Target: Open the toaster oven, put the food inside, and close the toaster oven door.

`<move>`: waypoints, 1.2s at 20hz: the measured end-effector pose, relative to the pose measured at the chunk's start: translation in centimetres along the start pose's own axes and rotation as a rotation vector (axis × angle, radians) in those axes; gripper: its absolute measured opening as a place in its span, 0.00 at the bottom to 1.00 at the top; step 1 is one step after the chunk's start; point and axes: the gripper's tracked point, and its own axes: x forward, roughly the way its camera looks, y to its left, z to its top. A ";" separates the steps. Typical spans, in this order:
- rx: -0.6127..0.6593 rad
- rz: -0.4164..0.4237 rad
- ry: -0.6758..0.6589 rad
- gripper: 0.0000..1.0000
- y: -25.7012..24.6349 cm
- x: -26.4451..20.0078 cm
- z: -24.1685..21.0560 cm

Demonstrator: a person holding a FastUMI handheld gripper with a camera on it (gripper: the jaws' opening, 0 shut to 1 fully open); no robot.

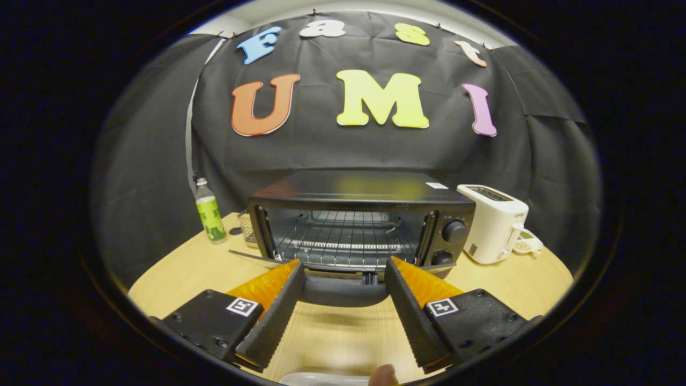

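Black metal makes up the toaster oven (360,220), which is set on the far middle of the pale wooden tabletop (332,338) with its long axis running left to right and its open front turned toward the claw (343,268). Its door (343,284) is folded down flat toward the near side, the handle edge lying just ahead of the fingertips. Inside, a wire rack (345,238) is seen — bare wires, running front to back. Two round knobs (453,230) are stacked on the right-hand panel. A small white label sits on the oven's top at the far right; its writing is too small to be read.

The claw's fingers are held wide apart, clamped on nothing, one at each side of the lowered door.

Left of the oven a clear bottle (209,212) with a green label is stood upright; the label's text cannot be made out. To the right a white toaster (493,222) is placed, with a small dish (528,245) just beside it. At the near edge, between the fingers, a white plate rim (321,379) and a fingertip (383,375) are glimpsed.
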 end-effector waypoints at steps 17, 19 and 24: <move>0.029 0.136 0.333 0.96 -0.2 -2.8 -8.2; 0.039 0.142 0.341 0.95 -0.2 -2.7 -8.3; 0.063 0.155 0.377 0.94 -0.2 -2.4 -9.4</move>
